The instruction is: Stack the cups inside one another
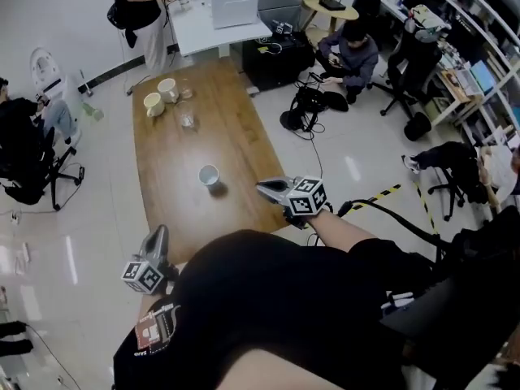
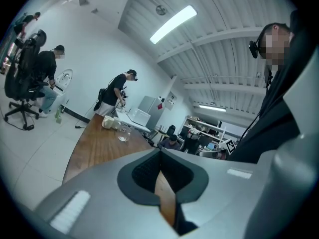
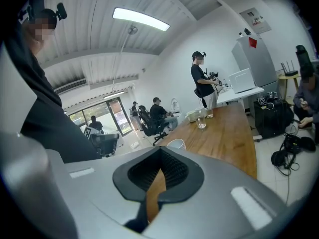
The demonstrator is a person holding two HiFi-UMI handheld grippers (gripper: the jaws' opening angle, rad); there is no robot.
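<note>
A small white cup (image 1: 209, 175) stands alone in the middle of the long wooden table (image 1: 236, 149); the right gripper view shows it (image 3: 175, 144) just past the jaws. At the far end stand two cream mugs (image 1: 161, 97) and two clear glasses (image 1: 188, 120). These show as mugs (image 2: 107, 122) and a glass (image 2: 123, 135) in the left gripper view, and as mugs (image 3: 192, 116) and a glass (image 3: 201, 123) in the right one. My left gripper (image 1: 161, 231) is shut and empty at the table's near left corner. My right gripper (image 1: 263, 188) is shut and empty at the near right edge, short of the white cup.
A person stands at a white desk (image 1: 195, 24) with a white box (image 1: 231, 1) beyond the table's far end. Another person (image 1: 351, 55) sits on the floor at the right among cables. Office chairs (image 1: 32, 169) and a seated person are at the left.
</note>
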